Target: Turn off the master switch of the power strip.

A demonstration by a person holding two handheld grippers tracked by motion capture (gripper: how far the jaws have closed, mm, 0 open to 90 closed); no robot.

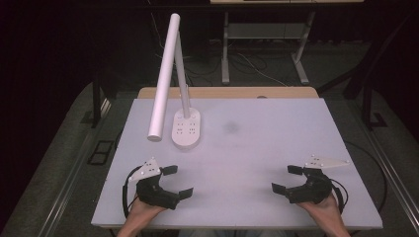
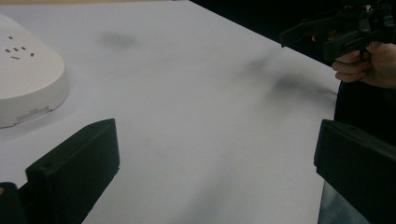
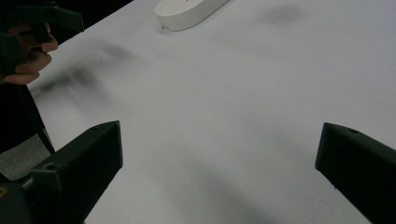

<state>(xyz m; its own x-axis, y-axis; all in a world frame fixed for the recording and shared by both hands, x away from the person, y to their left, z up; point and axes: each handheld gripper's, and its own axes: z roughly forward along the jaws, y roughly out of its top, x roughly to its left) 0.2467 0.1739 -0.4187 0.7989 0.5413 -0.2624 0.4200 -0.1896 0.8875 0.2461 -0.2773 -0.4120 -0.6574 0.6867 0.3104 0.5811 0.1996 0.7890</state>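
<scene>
A white desk lamp stands at the back left of the white table (image 1: 257,143). Its oval base (image 1: 187,128) carries small button marks, and its long tube head (image 1: 164,79) slants down toward the front left. The base's edge (image 2: 28,79) appears in the left gripper view, and the base (image 3: 187,11) lies far off in the right gripper view. My left gripper (image 1: 178,181) rests near the front left edge, open, jaws wide apart with nothing between them. At the front right my right gripper (image 1: 287,178) is open and empty too. Each gripper is held by a hand.
A wooden strip (image 1: 227,92) runs along the table's far edge. Behind it are metal desk legs (image 1: 225,49) and cables on a grey floor. A faint dark smudge (image 1: 231,127) marks the tabletop right of the lamp base.
</scene>
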